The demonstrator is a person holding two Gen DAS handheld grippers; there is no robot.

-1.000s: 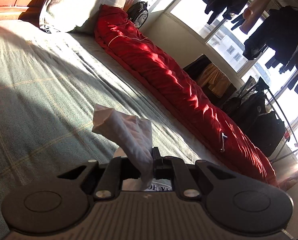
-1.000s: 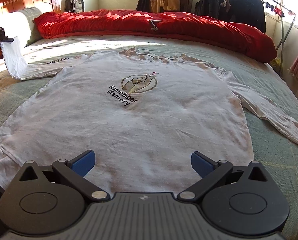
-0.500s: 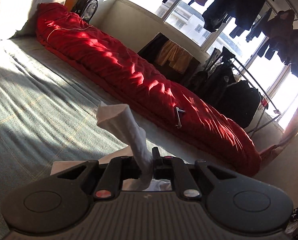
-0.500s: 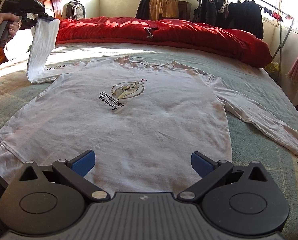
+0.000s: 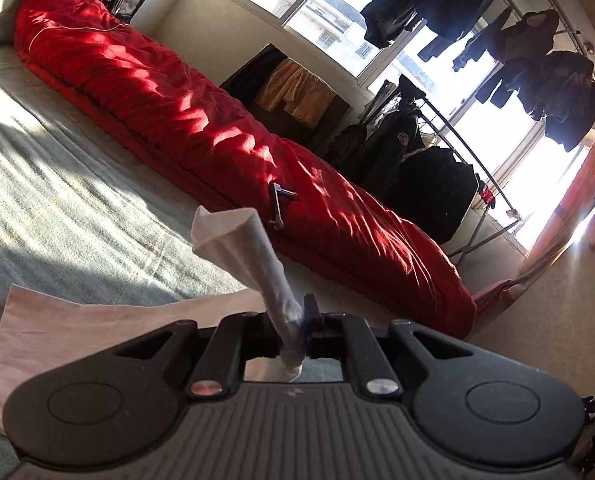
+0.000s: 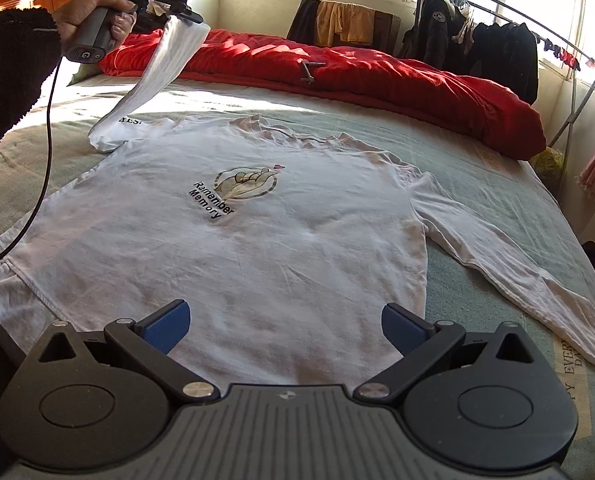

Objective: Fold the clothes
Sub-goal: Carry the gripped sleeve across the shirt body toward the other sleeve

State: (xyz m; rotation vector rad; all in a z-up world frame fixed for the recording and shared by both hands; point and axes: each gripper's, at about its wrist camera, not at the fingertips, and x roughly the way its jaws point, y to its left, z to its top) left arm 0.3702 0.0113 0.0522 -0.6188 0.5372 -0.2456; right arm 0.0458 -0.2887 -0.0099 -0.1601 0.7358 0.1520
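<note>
Fingers of the left gripper (image 5: pixel 297 332) are clamped on the cuff end of the shirt's sleeve (image 6: pixel 165 68); cuff pokes out past the jaws in the left wrist view. Right gripper (image 6: pixel 285 326) is wide open, nothing between the blue pads (image 6: pixel 165 326), hovering over the hem.

White long-sleeve shirt (image 6: pixel 257 240) lies flat, print side up, on the bed (image 6: pixel 477 168), collar toward the red duvet (image 6: pixel 377 76). Held sleeve is lifted clear of the bed, draping down to the shoulder. Other sleeve (image 6: pixel 517 280) lies straight out to the side, untouched.

Step in hand, by the look of it: first fold, sleeve going in across the chest. Next move calls for carrying the cuff over the body and laying it flat before letting go, without dragging the shoulder off line. Right gripper is free to pin the hem or take the far sleeve.
</note>
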